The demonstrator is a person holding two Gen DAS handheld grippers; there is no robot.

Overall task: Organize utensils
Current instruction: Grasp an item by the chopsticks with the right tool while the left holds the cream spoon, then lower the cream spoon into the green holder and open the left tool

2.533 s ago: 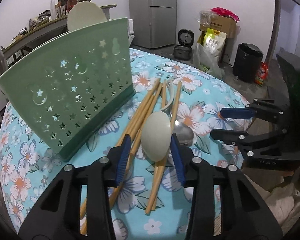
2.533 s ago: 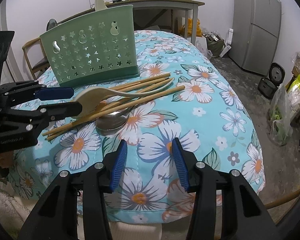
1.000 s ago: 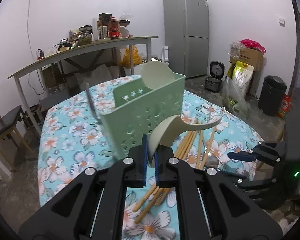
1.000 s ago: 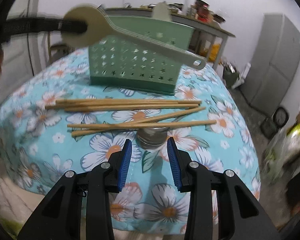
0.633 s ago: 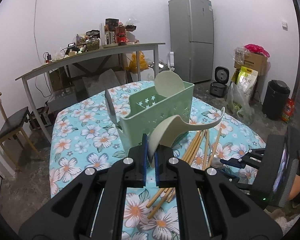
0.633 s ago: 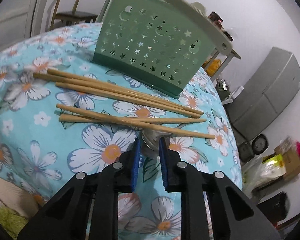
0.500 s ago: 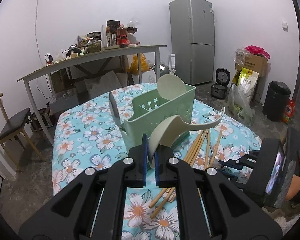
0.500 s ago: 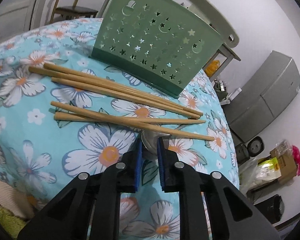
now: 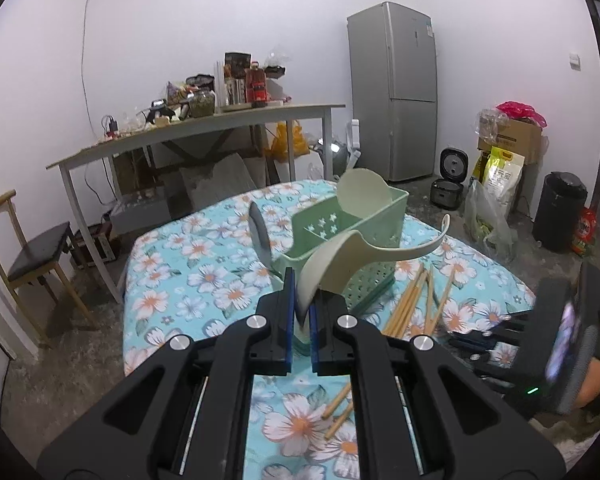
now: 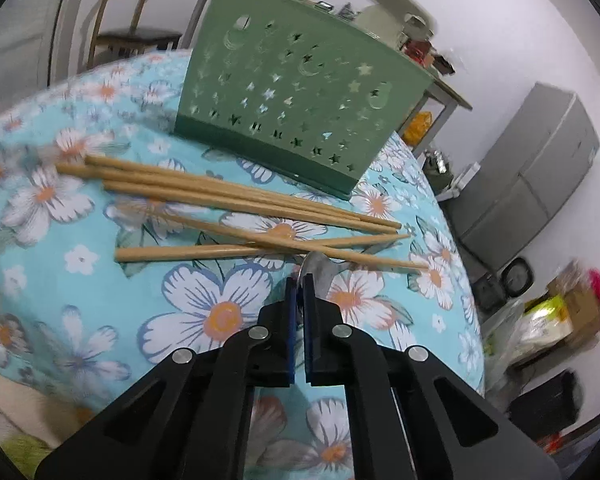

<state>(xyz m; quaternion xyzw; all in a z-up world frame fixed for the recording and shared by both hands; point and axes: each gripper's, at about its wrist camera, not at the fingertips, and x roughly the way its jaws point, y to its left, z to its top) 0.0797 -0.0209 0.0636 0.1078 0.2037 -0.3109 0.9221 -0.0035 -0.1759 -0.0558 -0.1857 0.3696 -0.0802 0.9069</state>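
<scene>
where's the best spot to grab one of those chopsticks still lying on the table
Probably at the thick end of the nearest chopstick, which lies apart from the others with bare tablecloth around it. Come from above, jaws across the stick. Its thin end is crossed by another chopstick beside the metal spoon that the right gripper has just closed on.

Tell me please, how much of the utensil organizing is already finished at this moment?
Early stage. Done: one cream spoon and a metal utensil stand in the green holder. In hand: the left gripper holds a cream spoon lifted near the holder; the right gripper has just closed on the metal spoon on the tablecloth. Left: the wooden chopsticks.
</scene>
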